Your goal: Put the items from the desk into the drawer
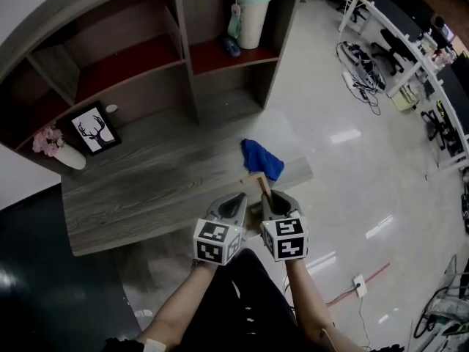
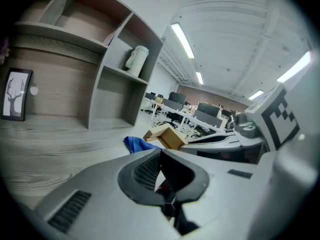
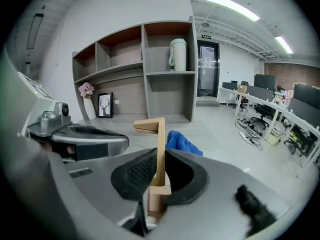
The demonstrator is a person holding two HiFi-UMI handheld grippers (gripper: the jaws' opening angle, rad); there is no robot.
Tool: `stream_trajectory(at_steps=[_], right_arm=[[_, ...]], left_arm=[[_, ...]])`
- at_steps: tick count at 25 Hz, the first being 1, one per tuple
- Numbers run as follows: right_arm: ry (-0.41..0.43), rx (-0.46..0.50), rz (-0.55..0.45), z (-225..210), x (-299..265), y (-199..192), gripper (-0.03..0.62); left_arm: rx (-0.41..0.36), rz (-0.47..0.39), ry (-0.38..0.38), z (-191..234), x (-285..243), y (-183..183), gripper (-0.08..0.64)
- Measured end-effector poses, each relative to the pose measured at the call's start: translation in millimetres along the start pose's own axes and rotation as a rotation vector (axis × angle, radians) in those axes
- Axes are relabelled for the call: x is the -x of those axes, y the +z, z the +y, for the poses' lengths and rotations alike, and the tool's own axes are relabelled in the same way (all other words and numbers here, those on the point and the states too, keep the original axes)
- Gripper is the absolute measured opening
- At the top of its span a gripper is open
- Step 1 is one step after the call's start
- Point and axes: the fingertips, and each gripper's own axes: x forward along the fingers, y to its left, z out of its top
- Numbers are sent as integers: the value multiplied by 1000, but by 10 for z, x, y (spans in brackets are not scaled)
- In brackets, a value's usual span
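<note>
The right gripper [image 3: 159, 160] pinches a thin, pale wooden angle piece [image 3: 159, 129] between its ribbed black pads. It holds the piece upright over the near edge of the grey, wood-grained desk [image 1: 146, 185]. The left gripper [image 2: 161, 156], close beside it, has its jaws together on nothing. A crumpled blue cloth [image 1: 262, 158] lies on the desk just beyond.

The head view looks steeply down on the tabletop [image 1: 146, 189] and shelf unit [image 1: 187, 72]. Both gripper views sit low behind their jaws, facing across that tabletop toward the shelves; all share the blue cloth [image 1: 261, 158].
</note>
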Motion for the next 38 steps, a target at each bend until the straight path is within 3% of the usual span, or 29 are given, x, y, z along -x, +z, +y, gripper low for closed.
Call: stream_trajectory(at_steps=[8, 13, 24, 38], right_arm=[[-100, -80, 14, -403, 286, -299, 52], [-127, -116, 27, -498, 374, -464, 52], [-121, -137, 51, -433, 361, -682, 52], [-63, -134, 144, -228, 84, -1274, 52]], left_arm=[[-51, 53, -114, -458, -275, -108, 11], [-59, 81, -146, -618, -352, -218, 11], [-38, 117, -115, -519, -310, -446, 11], [35, 133, -39, -286, -233, -958, 11]])
